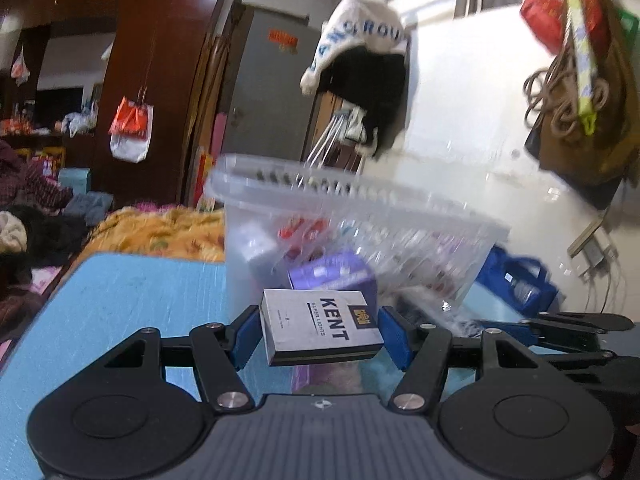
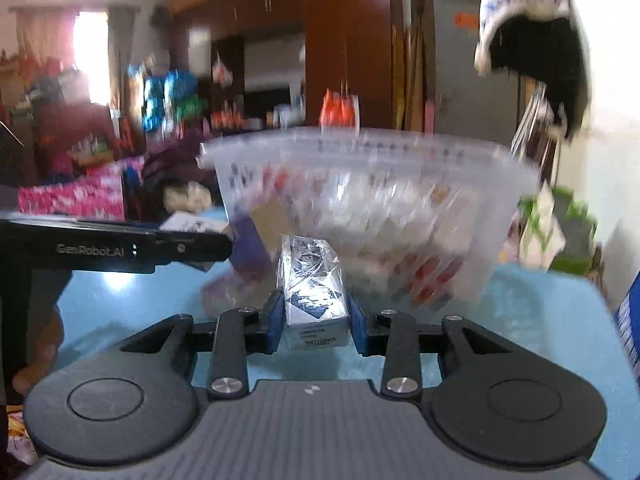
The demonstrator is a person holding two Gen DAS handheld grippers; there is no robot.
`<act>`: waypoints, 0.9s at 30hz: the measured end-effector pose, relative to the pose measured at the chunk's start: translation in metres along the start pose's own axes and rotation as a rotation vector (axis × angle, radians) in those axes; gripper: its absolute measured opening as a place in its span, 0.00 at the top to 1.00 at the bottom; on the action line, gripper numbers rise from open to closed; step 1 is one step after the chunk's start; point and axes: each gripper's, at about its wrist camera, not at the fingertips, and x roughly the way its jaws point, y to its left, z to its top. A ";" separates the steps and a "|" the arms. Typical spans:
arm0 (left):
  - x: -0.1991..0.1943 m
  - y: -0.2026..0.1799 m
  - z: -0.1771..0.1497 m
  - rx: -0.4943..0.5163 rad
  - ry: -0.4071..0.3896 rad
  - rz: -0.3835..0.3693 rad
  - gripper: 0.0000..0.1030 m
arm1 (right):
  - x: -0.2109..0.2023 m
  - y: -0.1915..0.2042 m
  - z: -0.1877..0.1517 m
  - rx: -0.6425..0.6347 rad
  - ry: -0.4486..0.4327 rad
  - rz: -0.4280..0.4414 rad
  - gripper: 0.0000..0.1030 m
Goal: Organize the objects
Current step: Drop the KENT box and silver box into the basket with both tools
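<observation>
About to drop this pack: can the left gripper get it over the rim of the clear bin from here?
Probably yes. The left gripper holds the cigarette pack just before the clear bin, nothing between, but its rim stands higher, so lift first.

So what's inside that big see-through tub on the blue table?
The clear tub holds lots of small packets, mostly red and white, and a purple box shows through its wall. Blur hides what they are, and the bottom layer is covered by the packets above.

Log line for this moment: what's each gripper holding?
left gripper: shut on Kent pack | right gripper: shut on cellophane-wrapped box | clear bin: ahead on blue table
</observation>
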 end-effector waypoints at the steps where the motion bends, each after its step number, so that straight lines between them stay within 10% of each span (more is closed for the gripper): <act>1: -0.005 -0.001 0.004 0.002 -0.021 -0.004 0.35 | -0.008 -0.002 0.002 0.012 -0.018 -0.001 0.64; 6: -0.026 -0.014 0.053 0.010 -0.121 -0.023 0.35 | -0.033 -0.014 0.051 0.012 -0.119 -0.024 0.64; 16: 0.059 -0.023 0.146 0.006 -0.009 0.065 0.32 | 0.058 -0.047 0.142 -0.060 -0.004 -0.111 0.62; 20: 0.090 -0.016 0.141 -0.017 0.069 0.128 0.09 | 0.061 -0.039 0.125 -0.126 -0.026 -0.212 0.14; 27: 0.027 0.003 0.106 -0.045 -0.012 0.030 0.09 | 0.001 -0.012 0.081 -0.007 -0.133 -0.079 0.00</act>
